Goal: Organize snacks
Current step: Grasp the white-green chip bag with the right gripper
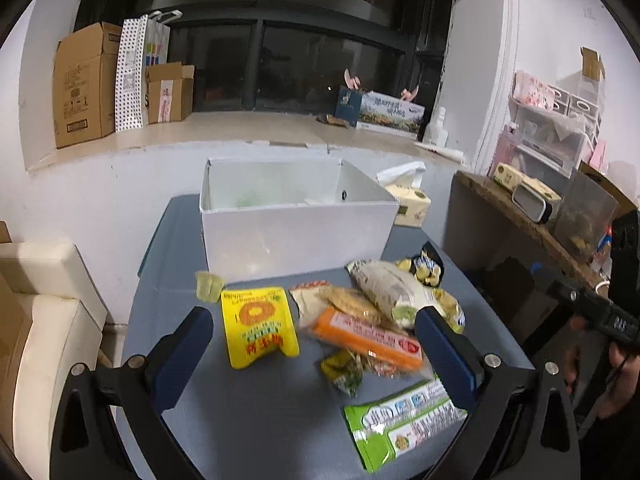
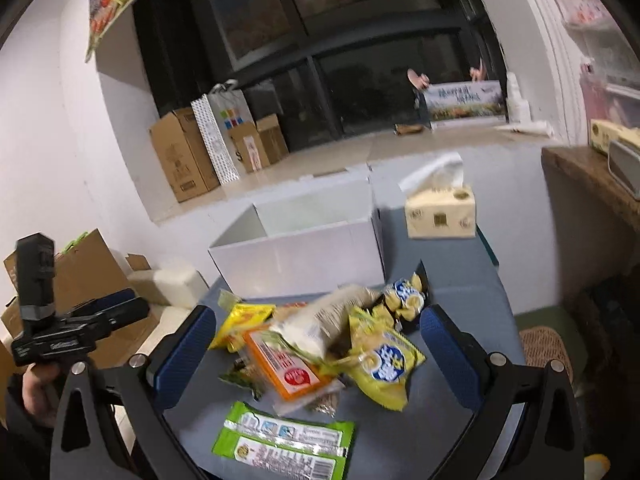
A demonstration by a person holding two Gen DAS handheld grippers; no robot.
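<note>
Left gripper (image 1: 314, 342): spread wide, empty, lower centre of frame, above the pile.
Right gripper (image 2: 316, 350): spread wide, empty, lower centre.
Snacks (image 1: 360, 320): heaped mid-frame on grey table (image 1: 256, 420), in front of white box (image 1: 296, 236).
Green packet (image 2: 280, 446): bottom centre, apart from heap.

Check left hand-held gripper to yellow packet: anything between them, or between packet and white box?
Nothing visible. The left hand-held gripper is open with the yellow packet just beyond its fingers. Between packet and white box lies only bare table; a small pale green piece sits off to the left.
</note>
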